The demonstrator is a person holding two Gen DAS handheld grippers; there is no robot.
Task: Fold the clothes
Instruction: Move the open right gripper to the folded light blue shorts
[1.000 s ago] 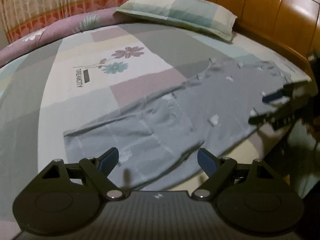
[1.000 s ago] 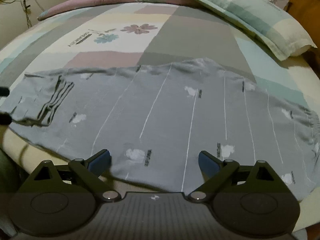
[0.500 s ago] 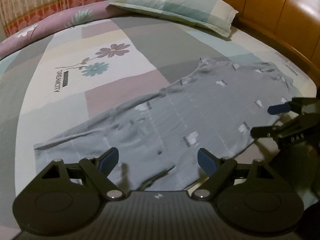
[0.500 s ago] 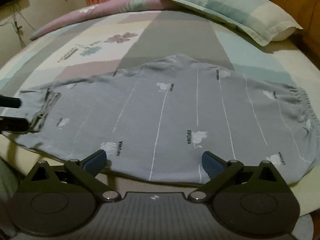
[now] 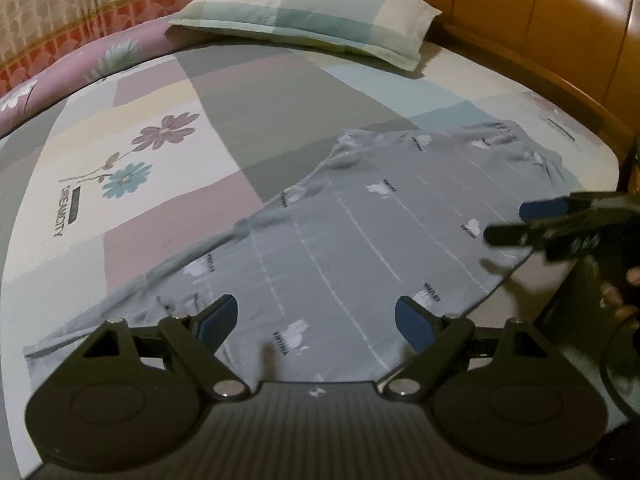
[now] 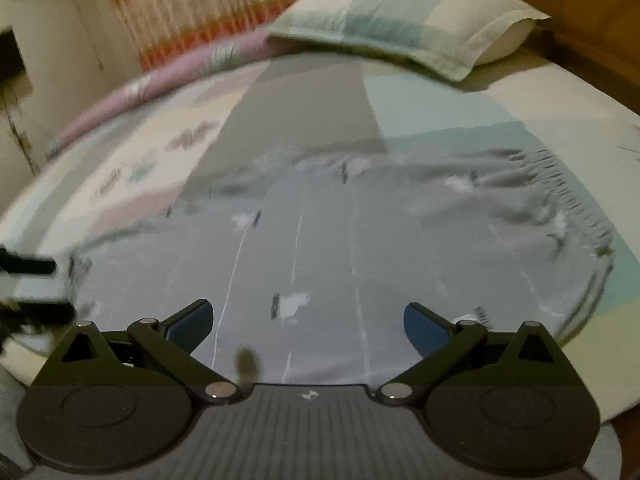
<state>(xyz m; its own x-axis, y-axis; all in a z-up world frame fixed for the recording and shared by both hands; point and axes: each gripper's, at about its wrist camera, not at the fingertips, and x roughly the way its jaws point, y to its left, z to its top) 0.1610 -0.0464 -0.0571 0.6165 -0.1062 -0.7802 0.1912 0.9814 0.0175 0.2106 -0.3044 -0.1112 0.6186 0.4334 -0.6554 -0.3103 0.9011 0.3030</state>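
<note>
**Both tools poised over the spread trousers**

Nearest, the left tool [image 5: 316, 320] and right tool [image 6: 308, 316] gape wide, holding nothing — an approach, apparently. The grey trousers [image 5: 360, 240] lie flat along the bed's [image 5: 280, 92] near edge; next comes gripping an edge. Only the right view shows the gathered waistband [image 6: 560, 192].
</note>
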